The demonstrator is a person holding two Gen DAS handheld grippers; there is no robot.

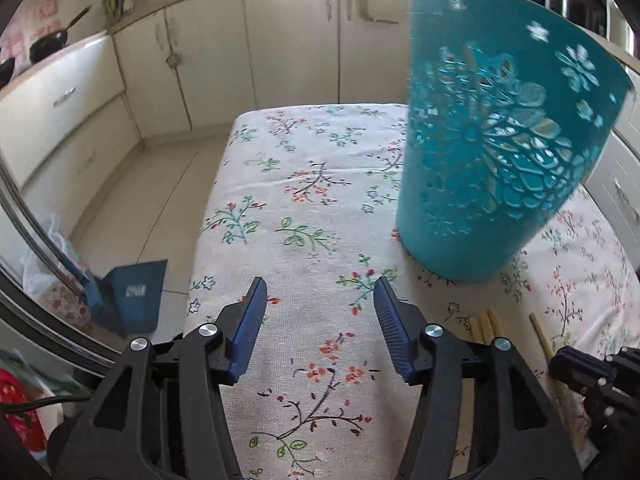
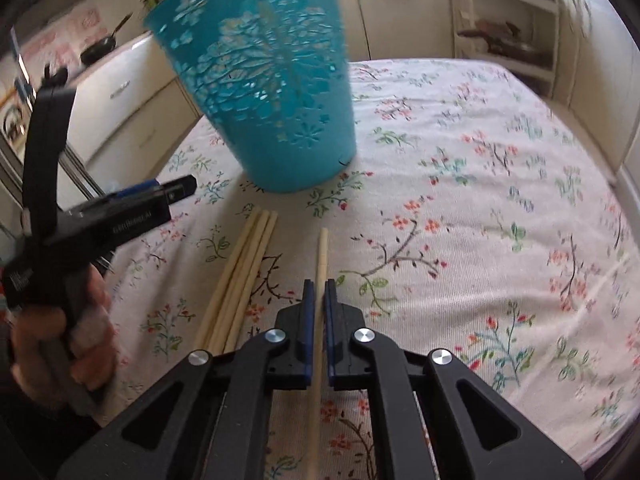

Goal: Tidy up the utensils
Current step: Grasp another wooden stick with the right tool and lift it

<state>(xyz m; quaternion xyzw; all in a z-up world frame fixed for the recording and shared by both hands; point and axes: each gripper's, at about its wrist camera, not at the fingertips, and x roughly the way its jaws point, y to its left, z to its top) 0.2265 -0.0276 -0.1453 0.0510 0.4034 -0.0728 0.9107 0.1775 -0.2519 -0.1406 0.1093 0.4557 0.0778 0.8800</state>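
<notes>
Left gripper point(image 1: 320, 296) angled down, jaws apart and empty, right gripper point(image 2: 319, 286) clamped, pointing downward

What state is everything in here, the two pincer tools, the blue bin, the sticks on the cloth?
Left gripper: open, nothing between its jaws, over the cloth.
Right gripper: shut on the single chopstick.
Single chopstick: lying lengthwise between the pads, tip towards the basket.
Chopstick bundle: lying loose on the tablecloth, left of the single one.
Teal basket: upright on the cloth, open at the top.

Right gripper point(image 2: 319, 286) clamping chopstick point(image 2: 321, 252), teal basket point(image 2: 264, 92) beyond
</notes>
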